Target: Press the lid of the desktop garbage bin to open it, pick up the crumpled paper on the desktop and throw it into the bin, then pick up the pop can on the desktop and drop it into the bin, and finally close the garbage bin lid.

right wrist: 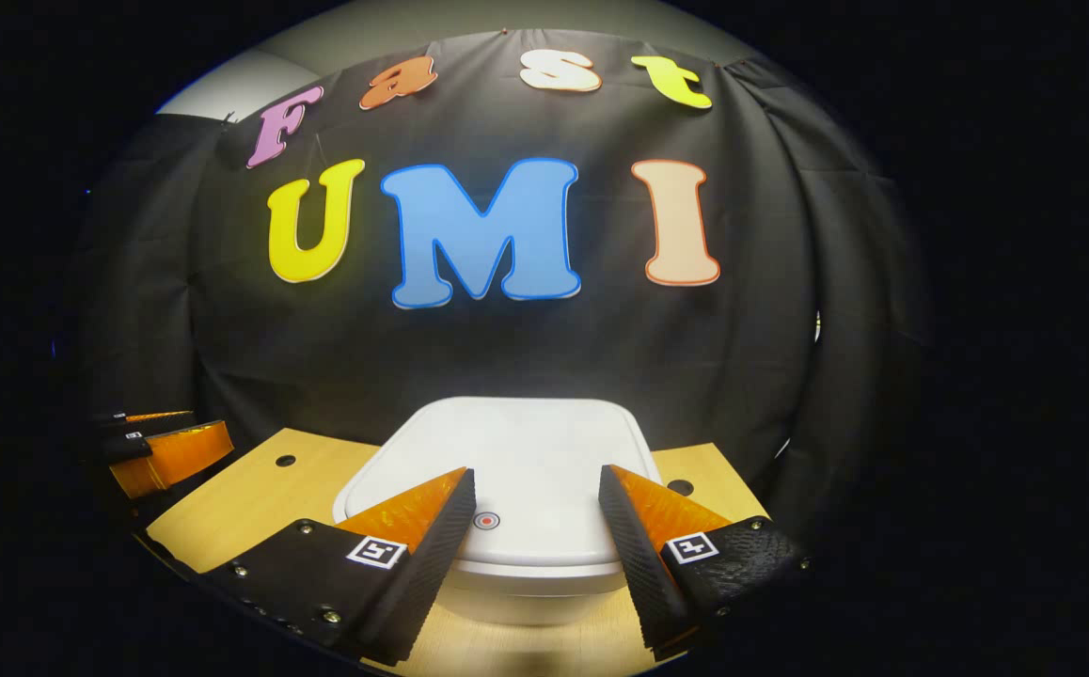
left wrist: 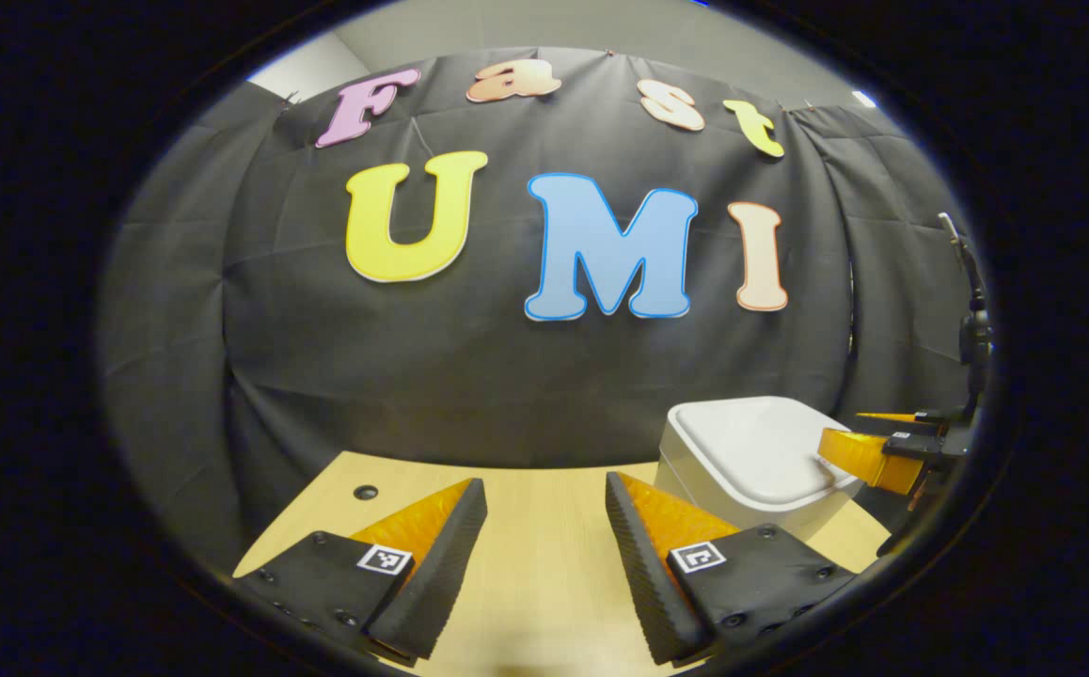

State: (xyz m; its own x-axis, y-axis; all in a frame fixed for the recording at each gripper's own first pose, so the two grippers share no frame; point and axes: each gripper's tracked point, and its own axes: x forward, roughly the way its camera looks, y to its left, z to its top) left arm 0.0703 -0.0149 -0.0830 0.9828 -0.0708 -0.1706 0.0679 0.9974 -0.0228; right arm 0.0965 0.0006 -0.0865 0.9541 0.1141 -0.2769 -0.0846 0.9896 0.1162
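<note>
while both tongs gape, right gripper (right wrist: pixel 535 531) over shut white bin (right wrist: pixel 516 470), red dot (right wrist: pixel 486 520), left gripper (left wrist: pixel 544 555) above bare desk (left wrist: pixel 544 527), no legible labels

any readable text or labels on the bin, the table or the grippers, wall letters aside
No words or numbers are readable.
Bin lid: a small round red mark, no lettering.
Right gripper and left gripper: square black-and-white pattern tags on the fingers, not text.
Table: no markings.

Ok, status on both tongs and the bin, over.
Both tongs open, empty. Right tongs hover over the closed white bin lid, red button between the fingers. Left tongs above bare desktop. Nothing in the way.
</note>
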